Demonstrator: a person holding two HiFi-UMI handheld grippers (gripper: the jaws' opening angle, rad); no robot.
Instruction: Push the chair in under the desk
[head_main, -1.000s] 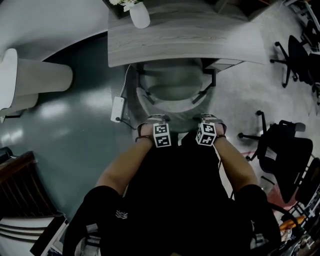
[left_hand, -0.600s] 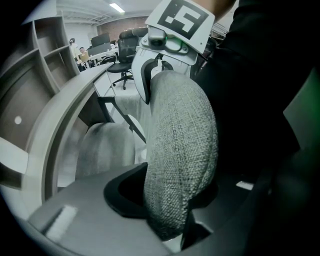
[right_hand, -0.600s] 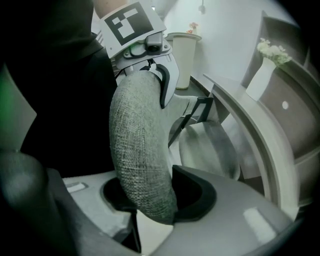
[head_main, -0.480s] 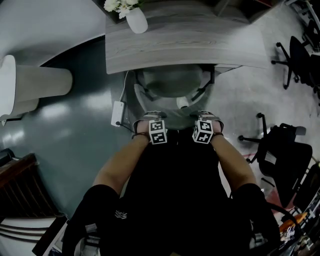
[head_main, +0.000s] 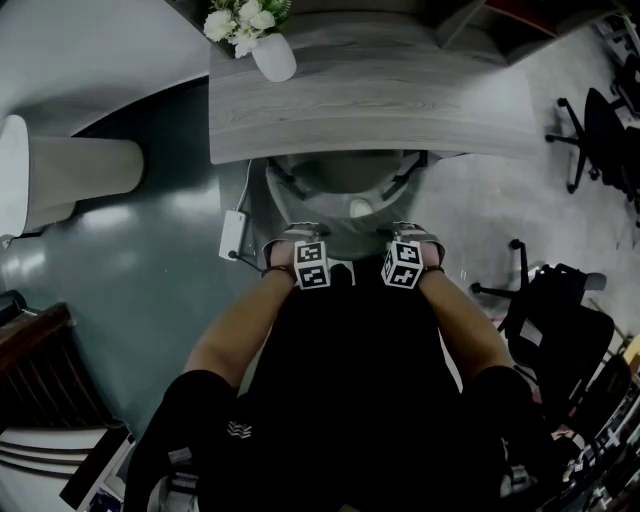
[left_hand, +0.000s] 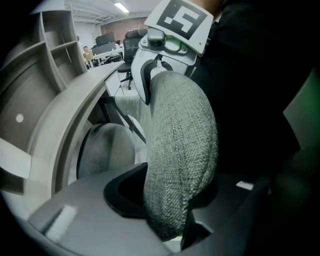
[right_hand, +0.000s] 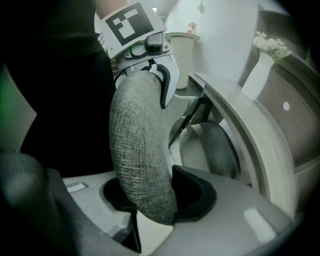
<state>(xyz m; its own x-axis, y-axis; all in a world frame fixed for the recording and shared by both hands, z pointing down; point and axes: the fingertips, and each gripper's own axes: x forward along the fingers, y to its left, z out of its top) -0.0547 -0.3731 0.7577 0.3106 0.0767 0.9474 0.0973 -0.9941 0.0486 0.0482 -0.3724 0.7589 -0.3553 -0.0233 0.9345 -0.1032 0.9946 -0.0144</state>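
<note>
- Head view: high up, facing steeply down; desk (head_main: 370, 100) at frame top, chair backrest (head_main: 345, 232) mid-frame, both well off.
- Left gripper view: right up against the backrest, looking along it to the right gripper (left_hand: 156, 82).
- Right gripper view: mirrored, facing the left gripper (right_hand: 145, 80) and vase (right_hand: 258, 77).
- All three share backrest and desk edge; the background is probably fisheye-warped.
</note>
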